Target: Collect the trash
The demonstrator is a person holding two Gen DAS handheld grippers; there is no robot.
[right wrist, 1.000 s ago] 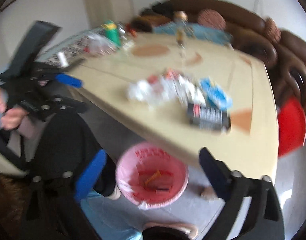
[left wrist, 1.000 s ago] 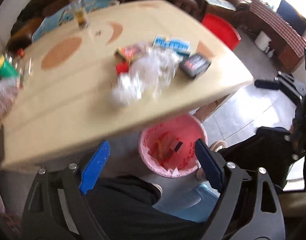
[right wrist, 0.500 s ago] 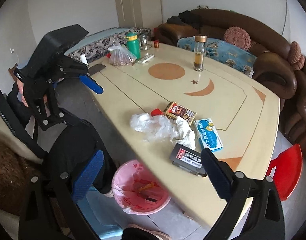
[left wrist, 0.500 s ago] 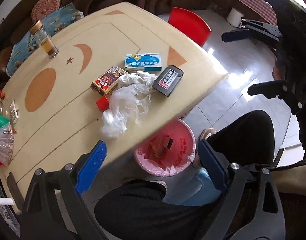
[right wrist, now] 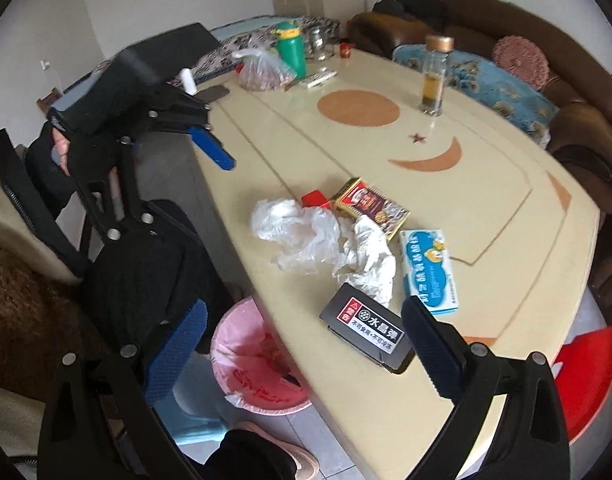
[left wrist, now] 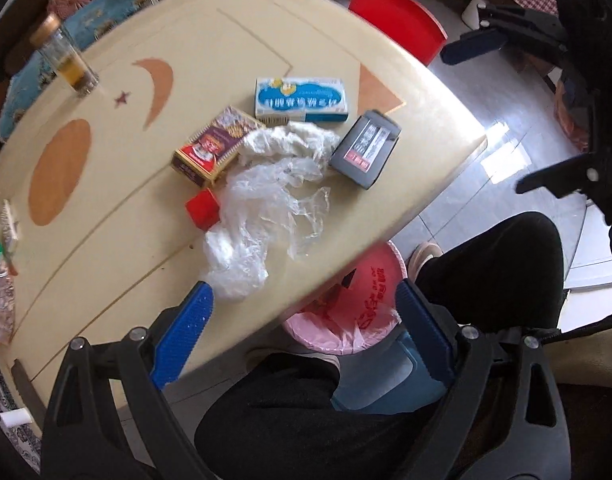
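Trash lies in a heap near the table's front edge: a crumpled clear plastic bag (left wrist: 262, 208) (right wrist: 298, 232), a white tissue (right wrist: 370, 252), a maroon box (left wrist: 216, 148) (right wrist: 370, 204), a blue and white box (left wrist: 302, 100) (right wrist: 428, 272), a dark grey box (left wrist: 364, 148) (right wrist: 366, 332) and a small red piece (left wrist: 202, 208) (right wrist: 315, 199). A pink lined bin (left wrist: 358, 304) (right wrist: 258, 364) stands on the floor under the table edge. My left gripper (left wrist: 302, 324) is open and empty above the edge, close to the bag. My right gripper (right wrist: 302, 344) is open and empty near the grey box.
The cream table (right wrist: 486, 184) also holds a glass bottle (right wrist: 436, 76), a green bottle (right wrist: 291, 48), a bag of food (right wrist: 264, 70) and a remote (right wrist: 318, 78). A red chair (left wrist: 398, 18) stands by the far side. A brown sofa (right wrist: 578, 80) is behind. The person's legs (left wrist: 306, 412) are below.
Both grippers have moved in closer over the table edge toward the trash heap. Both stay open and empty.
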